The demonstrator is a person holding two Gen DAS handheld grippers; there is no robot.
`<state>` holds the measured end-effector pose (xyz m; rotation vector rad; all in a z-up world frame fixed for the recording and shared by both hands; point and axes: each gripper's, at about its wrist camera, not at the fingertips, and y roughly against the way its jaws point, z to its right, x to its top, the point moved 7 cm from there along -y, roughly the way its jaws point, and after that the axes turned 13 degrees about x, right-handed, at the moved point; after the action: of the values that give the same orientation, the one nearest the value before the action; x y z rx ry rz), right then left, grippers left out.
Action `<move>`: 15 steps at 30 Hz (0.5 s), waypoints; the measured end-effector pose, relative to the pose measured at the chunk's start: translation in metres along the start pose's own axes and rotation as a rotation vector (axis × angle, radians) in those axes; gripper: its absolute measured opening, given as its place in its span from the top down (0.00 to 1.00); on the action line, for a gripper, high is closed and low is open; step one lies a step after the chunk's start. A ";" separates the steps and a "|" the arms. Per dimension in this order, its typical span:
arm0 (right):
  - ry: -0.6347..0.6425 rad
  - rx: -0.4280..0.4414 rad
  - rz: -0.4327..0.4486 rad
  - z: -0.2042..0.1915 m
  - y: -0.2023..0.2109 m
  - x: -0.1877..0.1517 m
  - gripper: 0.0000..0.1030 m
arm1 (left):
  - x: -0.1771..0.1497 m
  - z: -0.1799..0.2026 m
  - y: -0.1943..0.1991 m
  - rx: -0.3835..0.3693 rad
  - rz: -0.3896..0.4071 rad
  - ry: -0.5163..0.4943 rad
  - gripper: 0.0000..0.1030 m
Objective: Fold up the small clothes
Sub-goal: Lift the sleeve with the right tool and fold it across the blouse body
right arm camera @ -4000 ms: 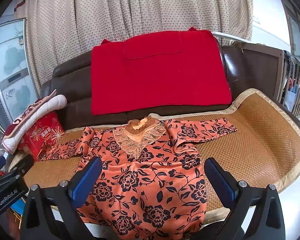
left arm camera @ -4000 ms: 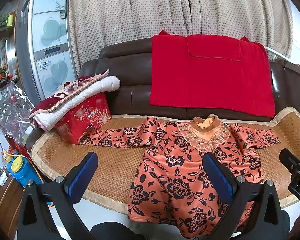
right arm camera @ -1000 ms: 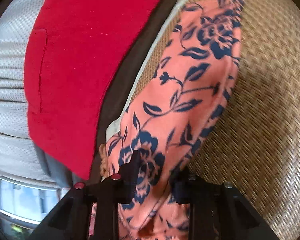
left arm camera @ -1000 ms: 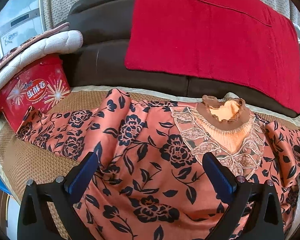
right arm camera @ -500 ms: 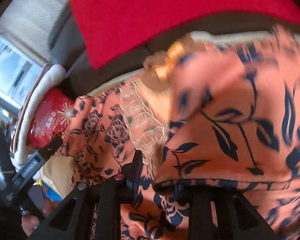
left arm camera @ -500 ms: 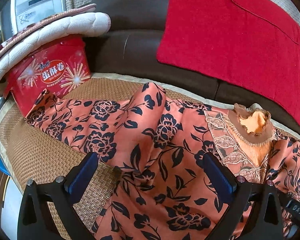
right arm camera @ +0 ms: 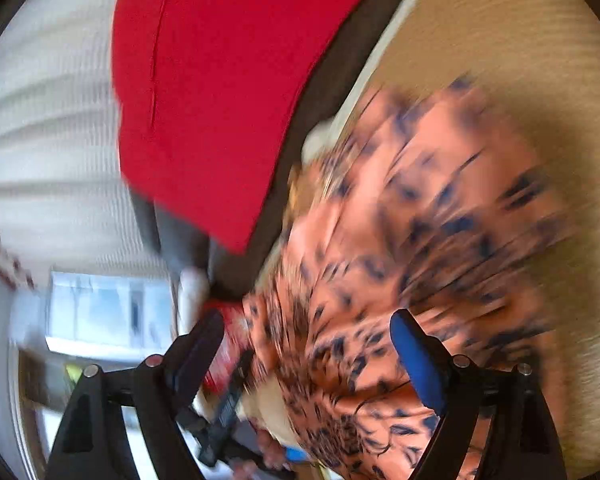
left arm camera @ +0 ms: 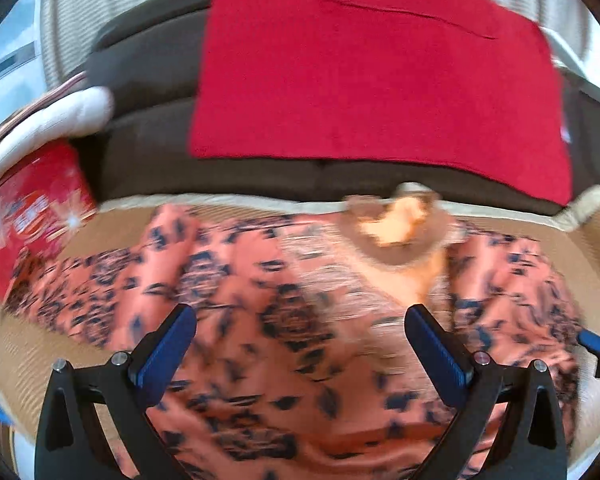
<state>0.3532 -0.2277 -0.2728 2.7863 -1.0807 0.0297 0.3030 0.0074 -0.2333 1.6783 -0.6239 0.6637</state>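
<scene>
An orange blouse with dark flowers [left arm camera: 300,320] lies on the woven sofa mat [left arm camera: 596,240], collar [left arm camera: 396,224] toward the backrest. Its right sleeve lies folded over the body; its left sleeve [left arm camera: 80,292] stretches toward the red box. My left gripper [left arm camera: 300,344] is open and empty above the blouse's chest. My right gripper [right arm camera: 308,352] is open and empty over the blouse [right arm camera: 420,240], viewed at a steep tilt. Both views are motion-blurred. The left gripper and the hand holding it [right arm camera: 228,408] show in the right wrist view.
A red cloth [left arm camera: 372,68] hangs over the dark sofa backrest [left arm camera: 148,132]. A red gift box [left arm camera: 28,208] with a folded white quilt [left arm camera: 48,124] on top stands at the mat's left end. Curtains hang behind the sofa. The mat [right arm camera: 500,40] extends right of the blouse.
My right gripper has let go of the right sleeve, which now lies folded across the blouse, and has opened. My left gripper swung right, toward the collar.
</scene>
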 end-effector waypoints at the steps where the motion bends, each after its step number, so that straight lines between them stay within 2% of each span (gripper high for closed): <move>1: -0.027 -0.005 0.034 0.003 0.016 0.008 0.16 | 0.001 0.009 0.003 -0.012 0.013 -0.013 0.00; 6: -0.141 -0.126 0.160 0.045 0.038 0.020 0.20 | -0.003 0.064 0.013 -0.073 0.036 -0.107 0.00; 10: -0.174 -0.135 0.203 0.056 0.038 0.028 0.21 | -0.013 0.093 -0.003 -0.090 -0.025 -0.148 0.00; 15: -0.186 -0.126 0.212 0.062 0.046 0.042 0.24 | -0.024 0.107 -0.014 -0.072 -0.073 -0.191 0.00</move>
<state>0.3516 -0.2986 -0.3252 2.5922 -1.3659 -0.2693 0.3065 -0.0932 -0.2783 1.7005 -0.7096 0.4264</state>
